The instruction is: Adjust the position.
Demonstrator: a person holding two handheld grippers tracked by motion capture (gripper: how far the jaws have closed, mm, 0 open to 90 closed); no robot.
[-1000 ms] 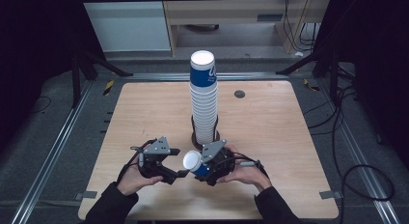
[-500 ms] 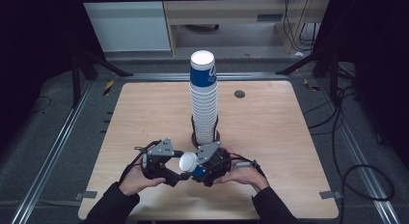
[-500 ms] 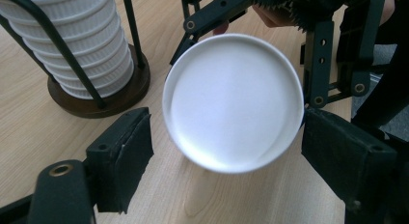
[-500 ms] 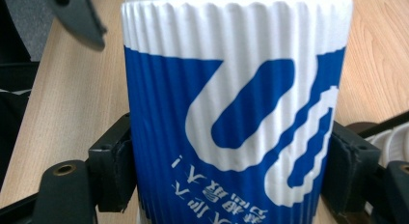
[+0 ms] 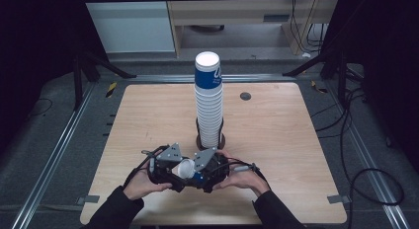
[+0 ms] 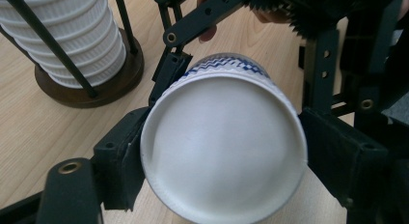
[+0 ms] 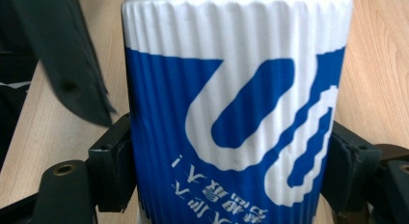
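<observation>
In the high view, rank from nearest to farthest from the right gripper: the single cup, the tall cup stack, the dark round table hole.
1. Blue-and-white paper cup, between the right gripper's jaws.
2. Tall stack of paper cups, just behind, mid-table.
3. Dark round hole, far right.

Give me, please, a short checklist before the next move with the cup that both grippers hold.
1. Right gripper grips the cup: ok, its fingers press both sides of the blue body.
2. Left gripper has hold: ok, its jaws have just been closing and its fingers touch the cup's white round end on both sides.
3. Cup not crushed: ok, that end looks round.
4. Cup lifted off the table: cannot tell.
5. Cup stack upright in its holder: ok.
</observation>
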